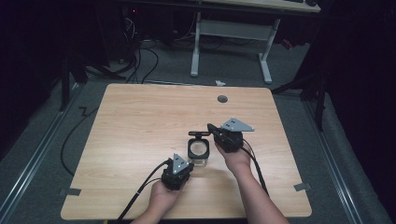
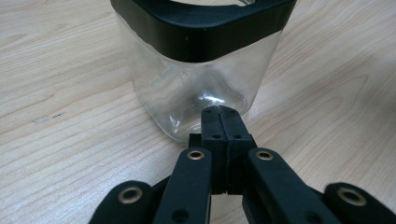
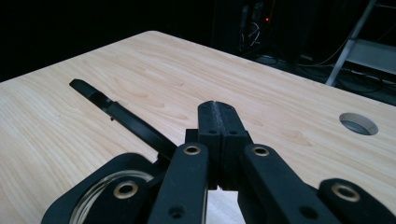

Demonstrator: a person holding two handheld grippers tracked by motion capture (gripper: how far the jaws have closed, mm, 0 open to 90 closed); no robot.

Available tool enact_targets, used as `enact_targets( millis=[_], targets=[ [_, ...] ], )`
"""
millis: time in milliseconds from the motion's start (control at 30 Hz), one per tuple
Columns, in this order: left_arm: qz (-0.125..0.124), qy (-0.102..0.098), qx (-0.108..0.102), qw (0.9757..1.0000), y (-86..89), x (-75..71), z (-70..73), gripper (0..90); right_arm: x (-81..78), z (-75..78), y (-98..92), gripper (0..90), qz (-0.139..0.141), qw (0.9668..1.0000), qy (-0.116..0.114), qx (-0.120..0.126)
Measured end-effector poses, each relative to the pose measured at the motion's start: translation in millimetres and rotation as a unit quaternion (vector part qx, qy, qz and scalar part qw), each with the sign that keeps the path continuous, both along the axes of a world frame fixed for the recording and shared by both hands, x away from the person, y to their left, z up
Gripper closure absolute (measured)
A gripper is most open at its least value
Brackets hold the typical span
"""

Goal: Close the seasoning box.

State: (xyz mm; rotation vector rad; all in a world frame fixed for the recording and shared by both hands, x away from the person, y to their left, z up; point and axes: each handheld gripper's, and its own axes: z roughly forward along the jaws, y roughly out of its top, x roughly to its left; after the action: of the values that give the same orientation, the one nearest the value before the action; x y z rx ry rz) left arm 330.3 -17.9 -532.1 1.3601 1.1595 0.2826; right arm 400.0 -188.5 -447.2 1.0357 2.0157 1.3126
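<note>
Work in hand: handling a clear jar [image 1: 198,152] with a black collar, standing on the counter [image 1: 140,121].
Jar position: upright, near the middle of the counter toward the person's side, between the two grippers.
Jar lid: a black flip lid [image 1: 198,134] stands open at the far side of the jar; in the right gripper view it reaches away over the counter as a dark bar [image 3: 122,116].
Jar contents: it looks empty; through the glass wall [image 2: 196,88] I see only the wood grain behind it.
Left gripper [image 2: 219,112]: jaws pressed together with nothing between them; the tips are just beside the lower wall of the jar, and I cannot tell if they touch it.
Right gripper [image 3: 218,108]: jaws also pressed together and grasping nothing; it hangs above the jar mouth [image 3: 100,191], beside the lid hinge.
Progress: I judge that the opening is done, as the lid is already up.
What is left: nothing lies nearby to put inside, so probably closing the lid or moving the jar.
Other: a round cable hole [image 3: 358,123] at the far edge of the counter.
</note>
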Motion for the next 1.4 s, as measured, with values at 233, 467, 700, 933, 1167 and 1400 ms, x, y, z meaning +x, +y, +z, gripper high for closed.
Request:
enact_targets(
  millis=[233, 467, 700, 933, 1167, 1400],
  targets=[
    [0.001, 0.000, 0.001, 1.0000, 0.9, 1.1, 0.0, 89.9, -15.7, -10.7, 4.1, 90.0, 0.011, 0.9999, 0.003, -0.001],
    [0.001, 0.001, 0.000, 1.0000, -1.0, 2.2, -0.2, 89.9, -31.6, -29.1, 5.8, 90.0, 0.017, 0.9998, 0.013, -0.004],
    [0.003, 0.000, 0.003, 1.0000, -0.8, 3.2, -0.1, 89.8, -38.5, -27.5, 2.3, 90.0, 0.017, 0.9998, 0.003, 0.005],
    [0.002, -0.005, 0.003, 1.0000, 7.7, 1.4, 6.6, 87.9, -43.4, -11.6, -14.3, 90.0, 0.004, 0.9997, -0.018, 0.018],
    [0.012, -0.012, 0.016, 0.9997, 29.5, -0.6, 6.3, 86.3, -46.8, -15.1, -33.4, 87.8, -0.026, 0.9995, -0.013, 0.014],
    [0.059, -0.024, 0.034, 0.9974, 90.8, 15.3, 7.7, 71.3, -58.2, -38.9, -72.1, 84.5, -0.067, 0.9977, 0.013, -0.001]
  ],
)
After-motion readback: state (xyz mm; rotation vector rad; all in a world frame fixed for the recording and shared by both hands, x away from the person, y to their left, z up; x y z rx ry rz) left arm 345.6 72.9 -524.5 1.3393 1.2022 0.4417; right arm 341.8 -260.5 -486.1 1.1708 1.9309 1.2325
